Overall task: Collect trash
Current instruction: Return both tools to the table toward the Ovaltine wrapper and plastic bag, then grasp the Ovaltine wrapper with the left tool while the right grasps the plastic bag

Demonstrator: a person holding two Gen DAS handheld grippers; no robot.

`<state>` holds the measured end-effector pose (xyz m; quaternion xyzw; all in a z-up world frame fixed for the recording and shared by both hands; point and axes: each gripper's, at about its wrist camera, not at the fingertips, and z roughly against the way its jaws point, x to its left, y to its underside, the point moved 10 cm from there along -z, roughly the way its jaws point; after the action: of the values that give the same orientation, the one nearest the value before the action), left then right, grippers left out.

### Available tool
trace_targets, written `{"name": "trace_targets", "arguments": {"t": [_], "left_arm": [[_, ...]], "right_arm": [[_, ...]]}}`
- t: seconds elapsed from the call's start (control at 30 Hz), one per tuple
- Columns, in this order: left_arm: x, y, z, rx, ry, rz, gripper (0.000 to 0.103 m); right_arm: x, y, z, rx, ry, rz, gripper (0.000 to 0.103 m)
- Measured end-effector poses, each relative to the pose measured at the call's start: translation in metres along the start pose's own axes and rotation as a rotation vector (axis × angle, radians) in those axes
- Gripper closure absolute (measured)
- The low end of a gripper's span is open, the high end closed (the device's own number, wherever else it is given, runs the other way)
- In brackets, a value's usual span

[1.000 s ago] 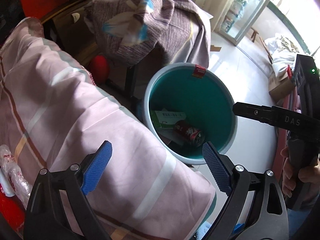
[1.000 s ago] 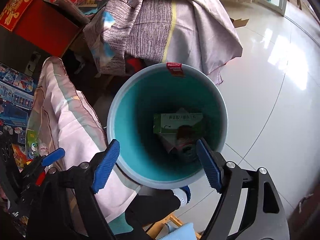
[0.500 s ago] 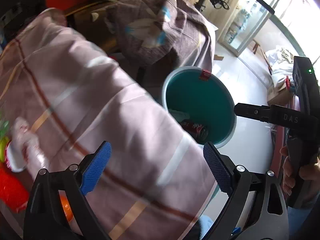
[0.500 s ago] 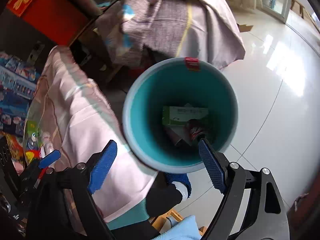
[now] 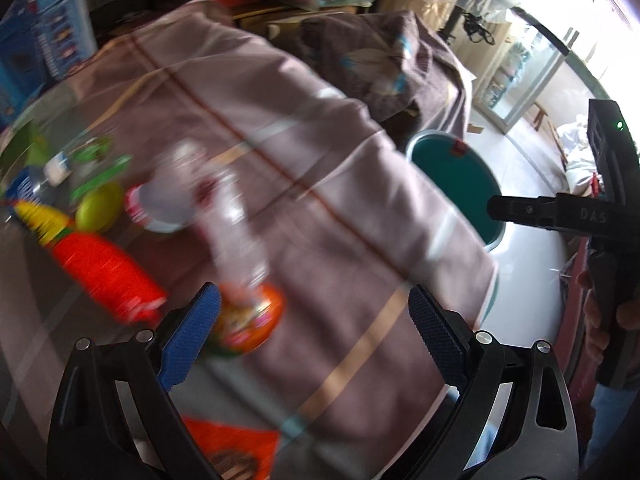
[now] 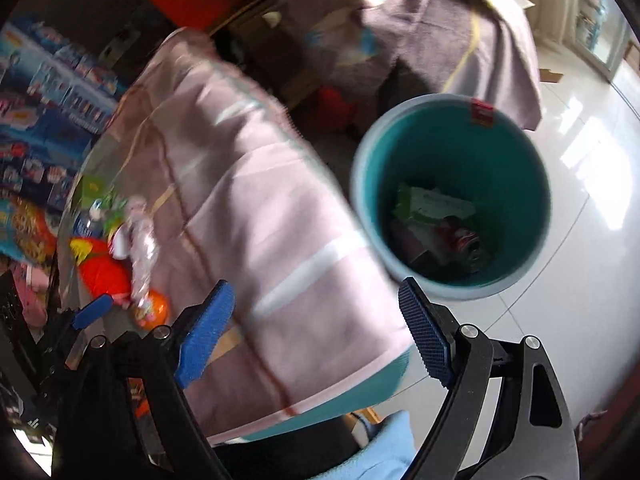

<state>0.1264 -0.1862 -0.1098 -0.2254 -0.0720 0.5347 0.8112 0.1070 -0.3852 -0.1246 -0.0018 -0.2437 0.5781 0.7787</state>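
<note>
Both hand-held grippers, left (image 5: 314,318) & right (image 6: 316,326), gape wide, holding nothing. Only right view shows can (image 6: 460,240) in bin (image 6: 362,184). Bottle (image 5: 236,220) lies near table's (image 5: 352,208) left edge.

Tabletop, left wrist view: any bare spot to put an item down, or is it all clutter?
Free: the striped cloth between the clear bottle and the edge nearest the teal bin, and the strip ahead of the left gripper. Crowded: the left side, with the orange package, yellow-green ball and orange round item. Blur hides small items.

black-framed left gripper (image 5: 314,334) and right gripper (image 6: 316,330) with blue textured pads, silver screws, "das" lettering.
</note>
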Motion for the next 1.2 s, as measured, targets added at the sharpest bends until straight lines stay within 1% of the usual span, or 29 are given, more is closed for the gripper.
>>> {"name": "trace_targets", "arguments": {"t": [0.13,0.2,0.3,0.4,0.6,0.7,0.8,0.87,0.9,0.93,1.0,1.03,1.07,1.1,1.13,1.2], "left_arm": [[0.027,0.028,0.015,0.017,-0.035,-0.009,0.008],[0.036,0.042,0.02,0.032,-0.052,-0.032,0.008],[0.048,0.067,0.03,0.055,-0.102,-0.093,0.008],[0.054,0.087,0.036,0.071,-0.123,-0.129,0.008],[0.057,0.118,0.034,0.104,-0.124,-0.157,0.008],[0.057,0.126,0.032,0.118,-0.117,-0.159,0.008],[0.057,0.129,0.033,0.104,-0.126,-0.173,0.008],[0.053,0.13,0.033,0.1,-0.117,-0.181,0.017],[0.052,0.131,0.033,0.1,-0.113,-0.188,0.026],[0.051,0.134,0.029,0.112,-0.105,-0.192,0.03],[0.052,0.138,0.02,0.132,-0.106,-0.19,0.048],[0.055,0.14,0.016,0.135,-0.117,-0.185,0.053],[0.057,0.139,0.014,0.125,-0.133,-0.182,0.054],[0.058,0.137,0.014,0.114,-0.129,-0.172,0.057],[0.059,0.134,0.016,0.103,-0.107,-0.143,0.06],[0.062,0.124,0.021,0.075,-0.079,-0.096,0.062]], "right_arm": [[0.031,0.023,-0.007,0.029,-0.01,0.059,0.022],[0.04,0.031,-0.01,0.038,-0.018,0.075,0.022],[0.055,0.046,-0.016,0.06,-0.03,0.088,0.022],[0.065,0.057,-0.022,0.076,-0.031,0.105,0.022],[0.083,0.08,-0.027,0.112,-0.04,0.151,0.022],[0.091,0.087,-0.026,0.118,-0.047,0.163,0.022],[0.094,0.092,-0.025,0.123,-0.048,0.175,0.022],[0.096,0.095,-0.025,0.129,-0.049,0.182,0.022],[0.097,0.095,-0.026,0.13,-0.049,0.184,0.022],[0.098,0.097,-0.026,0.131,-0.048,0.187,0.022],[0.101,0.098,-0.028,0.134,-0.049,0.19,0.022],[0.102,0.098,-0.029,0.135,-0.048,0.193,0.022],[0.103,0.098,-0.03,0.137,-0.046,0.196,0.022],[0.103,0.098,-0.031,0.139,-0.043,0.2,0.022],[0.104,0.098,-0.033,0.141,-0.04,0.204,0.022],[0.105,0.096,-0.035,0.137,-0.035,0.209,0.022]]}}
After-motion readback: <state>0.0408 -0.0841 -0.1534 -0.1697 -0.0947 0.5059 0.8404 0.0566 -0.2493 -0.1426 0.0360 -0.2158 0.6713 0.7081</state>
